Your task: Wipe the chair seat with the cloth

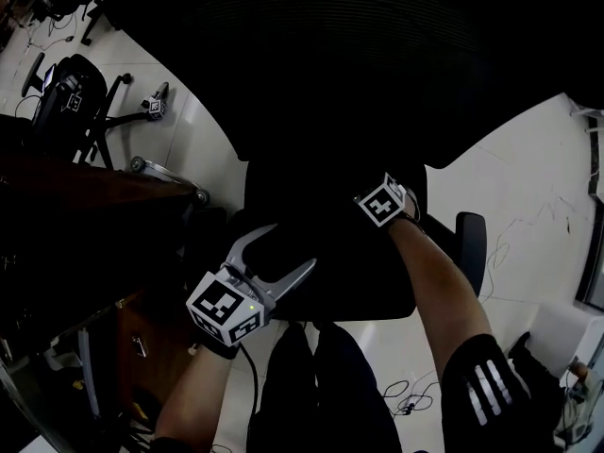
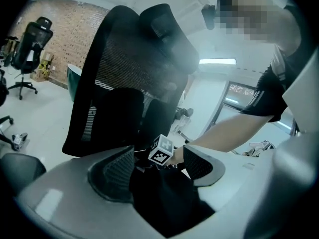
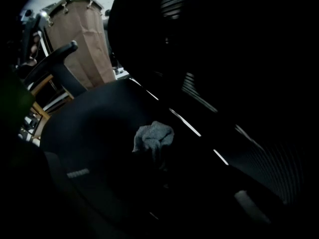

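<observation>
Grey cloth (image 3: 153,138) crumpled on chair seat (image 3: 89,128), seemingly no long axis.

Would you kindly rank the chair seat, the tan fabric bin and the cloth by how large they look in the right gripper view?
1. chair seat, filling much of the frame.
2. tan fabric bin; it stands farther back, so its true size is unsure.
3. cloth, a small bunch seen against the seat.

No words, numbers or brand names can be read anywhere. The only printed signs are black-and-white square patterns on the left marker cube (image 1: 225,308), lower left, and the right marker cube (image 1: 382,201), centre.
</observation>
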Demonstrator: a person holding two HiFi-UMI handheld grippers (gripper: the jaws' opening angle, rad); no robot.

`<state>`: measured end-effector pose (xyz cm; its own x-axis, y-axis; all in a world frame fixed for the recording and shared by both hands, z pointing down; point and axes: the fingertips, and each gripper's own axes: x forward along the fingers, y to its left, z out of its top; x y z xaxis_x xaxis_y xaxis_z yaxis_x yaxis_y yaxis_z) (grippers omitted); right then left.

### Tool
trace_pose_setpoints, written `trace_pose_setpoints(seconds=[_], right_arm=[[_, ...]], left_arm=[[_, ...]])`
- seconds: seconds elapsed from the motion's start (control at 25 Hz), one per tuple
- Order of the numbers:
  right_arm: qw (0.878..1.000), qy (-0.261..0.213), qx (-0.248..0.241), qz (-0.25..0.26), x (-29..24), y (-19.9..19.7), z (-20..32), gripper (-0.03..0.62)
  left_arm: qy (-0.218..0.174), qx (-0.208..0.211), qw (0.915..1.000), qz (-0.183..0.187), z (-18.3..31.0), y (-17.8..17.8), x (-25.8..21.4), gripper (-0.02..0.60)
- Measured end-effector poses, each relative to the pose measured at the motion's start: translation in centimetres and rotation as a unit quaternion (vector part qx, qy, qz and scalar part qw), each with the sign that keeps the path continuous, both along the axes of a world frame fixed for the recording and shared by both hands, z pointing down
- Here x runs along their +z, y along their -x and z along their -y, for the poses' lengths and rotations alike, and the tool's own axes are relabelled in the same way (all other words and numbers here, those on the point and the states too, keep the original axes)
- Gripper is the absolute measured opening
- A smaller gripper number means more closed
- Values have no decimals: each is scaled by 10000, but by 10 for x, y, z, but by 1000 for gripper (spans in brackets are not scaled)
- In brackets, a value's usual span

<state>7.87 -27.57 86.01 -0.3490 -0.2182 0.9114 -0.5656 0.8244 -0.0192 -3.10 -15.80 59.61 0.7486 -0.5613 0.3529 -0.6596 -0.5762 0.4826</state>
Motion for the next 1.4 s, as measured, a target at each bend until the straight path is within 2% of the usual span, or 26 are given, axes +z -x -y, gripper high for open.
trace_pose_setpoints(seconds=[0.08,0.24,0.44,0.52,0.6,0.72,0.84,0.96,1.04,1.2,1.32,1.4], right_arm=[[9996,-62,132,-253,-4,-44,0,54],[9971,-116,429,-612,-13,-95,1,54],[9910,-83,848,-1029,-18,-132,-1,54],[9893,3,1138,-915,-23,-130,-3,54],[9904,112,1335,-345,-34,-100,-7,54],[9943,183,887,557,-51,-17,-20,54],[9944,232,187,1011,-60,72,-43,54],[9900,358,-172,1354,-66,147,-64,54],[9879,482,-348,1432,-63,182,-76,54],[9869,689,-688,1286,-44,214,-101,54],[9876,709,-893,1084,-26,215,-111,54],[9884,710,-816,1070,-22,207,-112,54]], left_arm=[[-19,171,9998,-66,-3,-14,1,334],[-35,319,9995,-68,-7,-24,-1,334],[-90,389,9992,-58,-12,-30,-10,334],[-131,339,9993,-54,-15,-23,-14,334],[-158,270,9995,-49,-18,-14,-18,334],[-165,181,9997,10,-26,2,-23,334],[-140,28,9999,78,-34,18,-21,334],[-133,-123,9998,125,-40,33,-21,334],[-128,-200,9996,152,-43,42,-23,333],[-101,-298,9994,113,-53,53,-22,333],[-62,-310,9995,71,-59,57,-19,333],[-28,-298,9995,40,-63,56,-17,333]])
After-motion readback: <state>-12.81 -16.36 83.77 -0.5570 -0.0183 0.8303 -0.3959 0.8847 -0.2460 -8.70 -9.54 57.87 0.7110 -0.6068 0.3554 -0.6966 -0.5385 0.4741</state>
